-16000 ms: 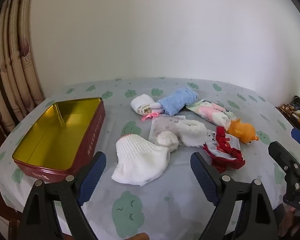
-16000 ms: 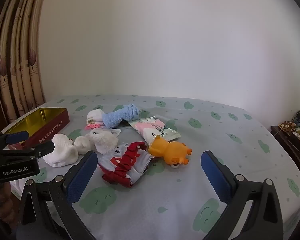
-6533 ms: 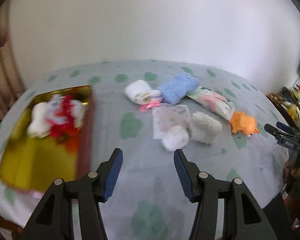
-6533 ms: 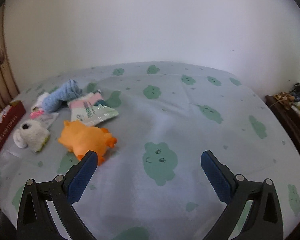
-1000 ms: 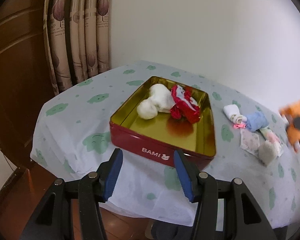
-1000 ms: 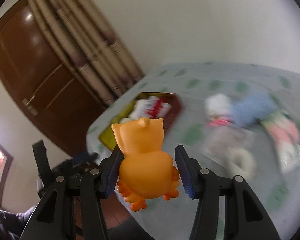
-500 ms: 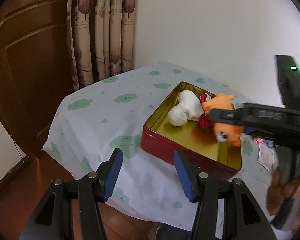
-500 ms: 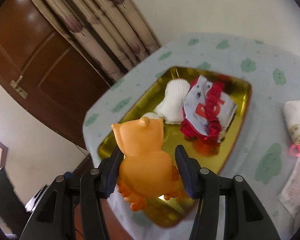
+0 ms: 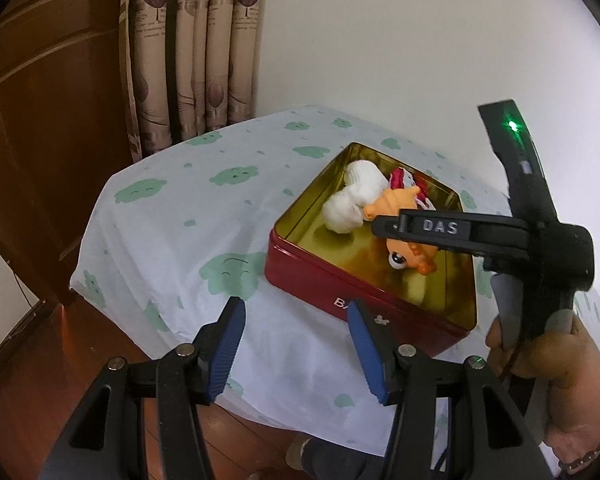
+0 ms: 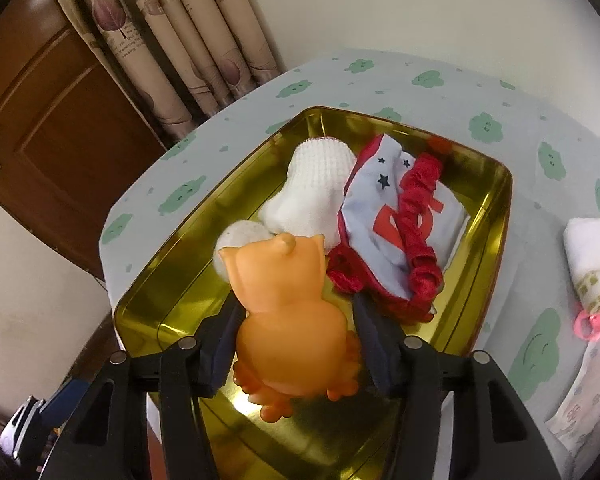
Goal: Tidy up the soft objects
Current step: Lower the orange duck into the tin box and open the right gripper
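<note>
on the clouded cloth point(image 9: 172, 240), your tin point(image 9: 300, 268) holds two items; your right gripper point(image 10: 296, 340), jaws just easing apart, lowers the orange toy point(image 10: 288, 304); the rolled sock point(image 10: 592, 264) waits; your left gripper point(image 9: 296, 344) idles, gaping.

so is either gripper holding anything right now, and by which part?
Right gripper has the orange toy by its lower body; its jaws have just been opening. Left gripper holds nothing.
</note>
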Tool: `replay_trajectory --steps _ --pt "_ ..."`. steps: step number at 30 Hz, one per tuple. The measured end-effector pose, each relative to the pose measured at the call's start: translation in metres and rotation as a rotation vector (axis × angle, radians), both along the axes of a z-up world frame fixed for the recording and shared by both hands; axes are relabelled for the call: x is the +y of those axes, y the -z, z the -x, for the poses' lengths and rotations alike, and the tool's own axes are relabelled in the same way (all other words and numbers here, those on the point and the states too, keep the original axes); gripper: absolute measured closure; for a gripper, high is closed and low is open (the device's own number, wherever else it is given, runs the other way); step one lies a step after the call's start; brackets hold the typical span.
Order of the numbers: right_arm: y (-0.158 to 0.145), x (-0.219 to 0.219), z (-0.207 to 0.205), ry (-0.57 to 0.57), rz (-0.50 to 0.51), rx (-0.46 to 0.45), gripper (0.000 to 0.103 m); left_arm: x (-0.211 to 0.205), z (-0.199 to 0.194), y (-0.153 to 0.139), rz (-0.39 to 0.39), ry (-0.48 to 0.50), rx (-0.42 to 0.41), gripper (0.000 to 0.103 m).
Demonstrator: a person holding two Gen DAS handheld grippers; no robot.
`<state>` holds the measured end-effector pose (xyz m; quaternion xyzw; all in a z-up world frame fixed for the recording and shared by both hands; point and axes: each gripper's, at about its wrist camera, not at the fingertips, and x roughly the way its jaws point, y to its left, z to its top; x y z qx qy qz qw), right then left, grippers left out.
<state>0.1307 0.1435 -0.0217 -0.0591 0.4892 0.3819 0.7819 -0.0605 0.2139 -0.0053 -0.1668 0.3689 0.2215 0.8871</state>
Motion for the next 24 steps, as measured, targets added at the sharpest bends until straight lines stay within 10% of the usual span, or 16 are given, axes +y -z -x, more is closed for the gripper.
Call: replay_trajectory --steps 14,24 --pt "-0.013 -0.003 0.009 0.001 -0.006 -0.081 0.032 -0.005 -0.004 0.003 -0.009 0.024 0.031 0.048" --pt "-0.045 -0.089 0.059 0.07 -0.191 -0.197 0.018 -0.018 -0.006 0.003 -0.066 0.06 0.055 0.048"
